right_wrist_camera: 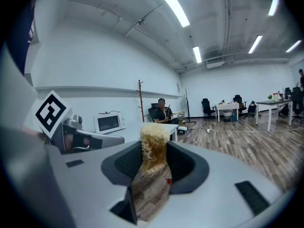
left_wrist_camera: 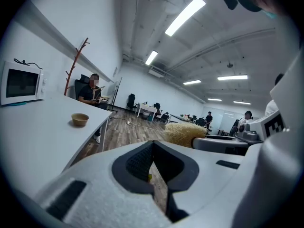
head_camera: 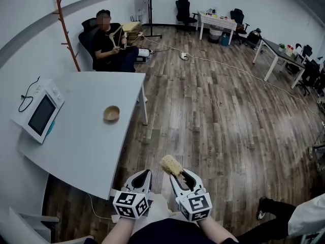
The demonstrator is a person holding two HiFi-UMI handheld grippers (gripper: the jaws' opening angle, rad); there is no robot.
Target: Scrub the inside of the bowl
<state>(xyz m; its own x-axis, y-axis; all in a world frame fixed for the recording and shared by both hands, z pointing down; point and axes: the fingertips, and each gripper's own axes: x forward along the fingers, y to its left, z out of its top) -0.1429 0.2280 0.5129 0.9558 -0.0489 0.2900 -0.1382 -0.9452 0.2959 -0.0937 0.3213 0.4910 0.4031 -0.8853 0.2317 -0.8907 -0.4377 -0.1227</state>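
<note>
Your right gripper (head_camera: 180,175) is clamped on the scrubber (head_camera: 171,164) and your left gripper (head_camera: 143,176) is clenched empty, so walk to the bowl (head_camera: 111,113) near the right edge of the tabletop (head_camera: 84,141) and brace its rim before scrubbing.

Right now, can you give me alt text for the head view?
Seen from above, the right gripper holds a straw-coloured scrubber and the left gripper is shut and empty, both short of the white table. A small bowl and a microwave sit on it; a person sits beyond.
</note>
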